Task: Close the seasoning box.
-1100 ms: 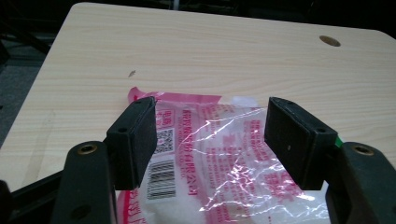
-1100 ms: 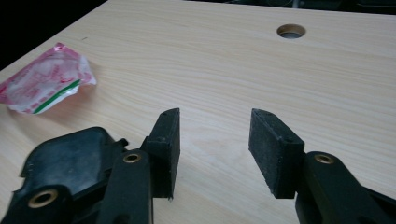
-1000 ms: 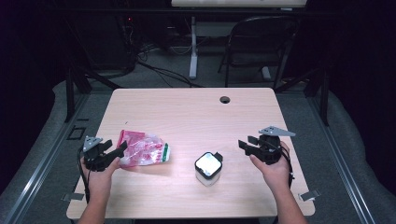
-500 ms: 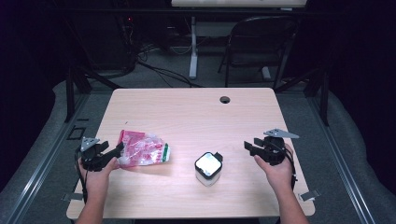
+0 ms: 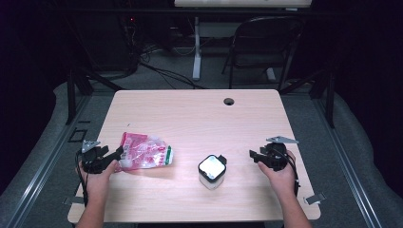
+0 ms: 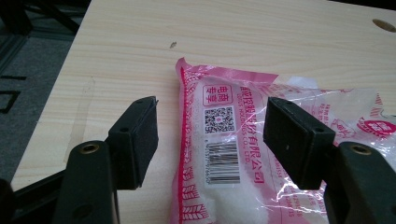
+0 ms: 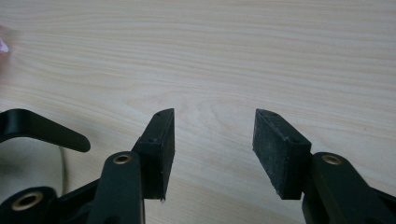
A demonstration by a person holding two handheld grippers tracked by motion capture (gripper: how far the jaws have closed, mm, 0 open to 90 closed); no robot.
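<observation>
A pink and clear plastic bag [image 5: 145, 152] with white stuff inside lies on the left of the wooden table [image 5: 199, 118]. My left gripper [image 5: 118, 153] sits at the bag's left end, open. In the left gripper view the bag [image 6: 224, 140] lies between and under the spread jaws of that gripper [image 6: 212, 107], whose pads stand clear of it. A small white container with a black handle [image 5: 211, 171] stands near the front middle. My right gripper [image 5: 252, 155] is to its right, low over bare wood. Its jaws [image 7: 215, 114] have just been opening, and nothing is between them.
A round cable hole [image 5: 229, 101] lies near the table's far edge. A dark folding chair [image 5: 263, 42] and cables stand on the floor beyond. The container's black handle [image 7: 42, 130] curves in at the left of the right gripper view.
My right hand has sunk a little toward the table and its jaws stand wider. The left hand and the bag have hardly moved.
</observation>
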